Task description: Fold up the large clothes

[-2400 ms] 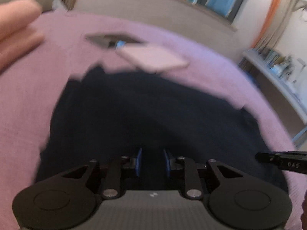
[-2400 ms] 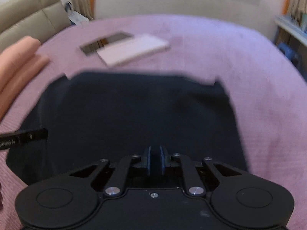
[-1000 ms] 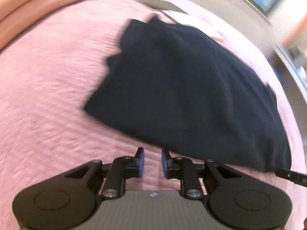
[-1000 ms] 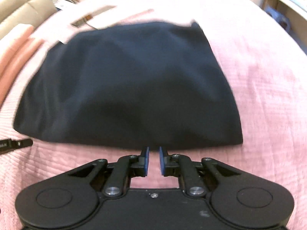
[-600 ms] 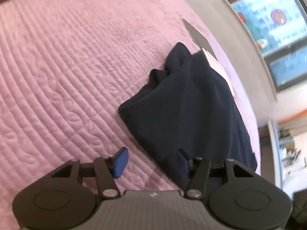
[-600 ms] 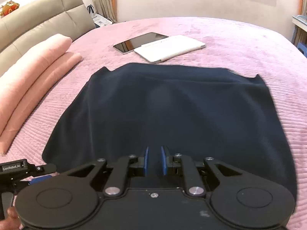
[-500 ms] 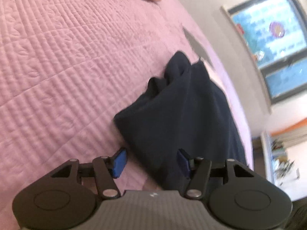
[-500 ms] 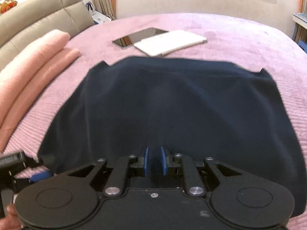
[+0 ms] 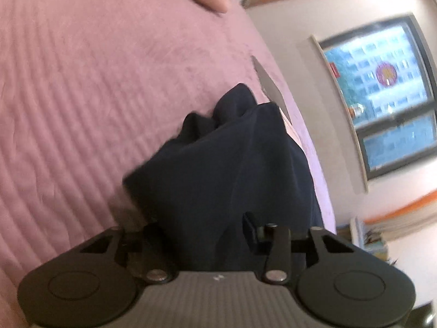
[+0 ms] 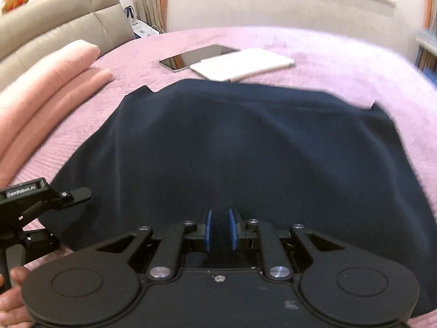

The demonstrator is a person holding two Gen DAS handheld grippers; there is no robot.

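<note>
Since 0.5 s ago the left gripper (image 9: 202,229) has pushed further onto the near left corner of the navy garment (image 10: 245,150); cloth now fills the gap between its jaws, which stand wide apart, not yet closed. The left finger pad is hidden by fabric. The right gripper (image 10: 220,229) is unchanged: blue pads (image 10: 208,229) drawn close with dark cloth pinched between them at the near hem.

Legible text: "GenRobot.AI" on the left gripper's body, seen in the right wrist view. Window signage is too blurred to read.

The left tool is rolled steeply sideways; the right is level, pointing across the pink quilted bedspread (image 10: 341,63). The garment lies spread on it, its far edge just beside a white tablet (image 10: 243,64) and a dark phone (image 10: 196,56). Folded pink bedding (image 10: 49,82) lies left.
</note>
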